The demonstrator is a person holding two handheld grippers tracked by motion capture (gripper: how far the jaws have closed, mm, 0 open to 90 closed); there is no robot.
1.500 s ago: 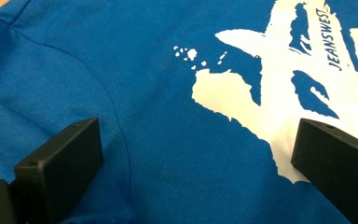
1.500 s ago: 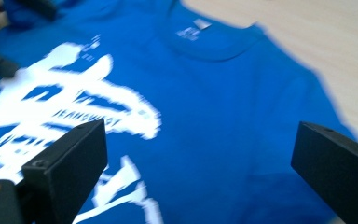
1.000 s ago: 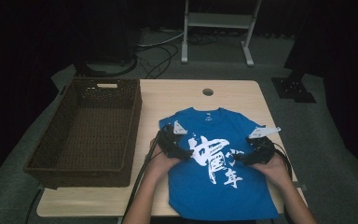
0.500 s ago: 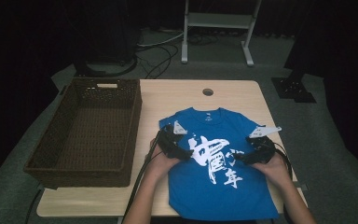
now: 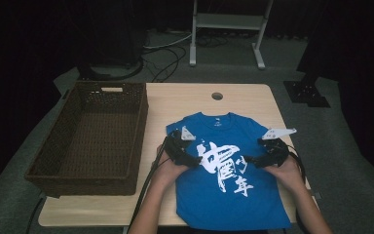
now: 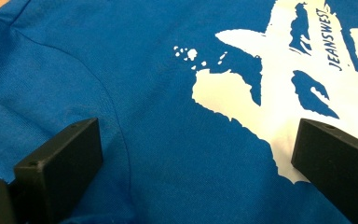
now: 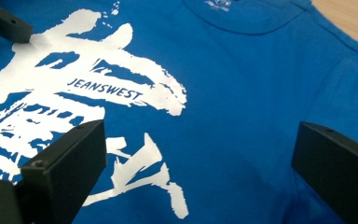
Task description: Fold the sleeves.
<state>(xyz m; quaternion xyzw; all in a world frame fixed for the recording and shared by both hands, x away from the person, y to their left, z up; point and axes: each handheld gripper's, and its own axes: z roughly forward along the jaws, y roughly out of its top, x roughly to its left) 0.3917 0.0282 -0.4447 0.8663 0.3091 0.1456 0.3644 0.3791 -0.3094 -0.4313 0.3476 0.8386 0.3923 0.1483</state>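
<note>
A blue T-shirt [image 5: 231, 180] with a large white print lies flat, front up, on the wooden table [image 5: 185, 102], collar toward the far edge. My left gripper [image 5: 193, 161] rests low over the shirt's left chest, jaws wide open, nothing between them. In the left gripper view the blue T-shirt [image 6: 168, 116] spreads under the open left gripper [image 6: 196, 154]. My right gripper [image 5: 251, 160] hovers over the right chest, also open and empty. In the right gripper view the blue T-shirt [image 7: 242, 93] with its white print [image 7: 88, 84] lies under the open right gripper [image 7: 198, 158], and a jaw of the other gripper shows at top left.
A dark wicker basket [image 5: 73, 161] stands on the table's left part, with nothing inside. A round cable hole [image 5: 217, 96] sits near the far edge. Beyond the table, a white metal stand [image 5: 229, 29] and cables lie on the floor. Both forearms enter from the bottom.
</note>
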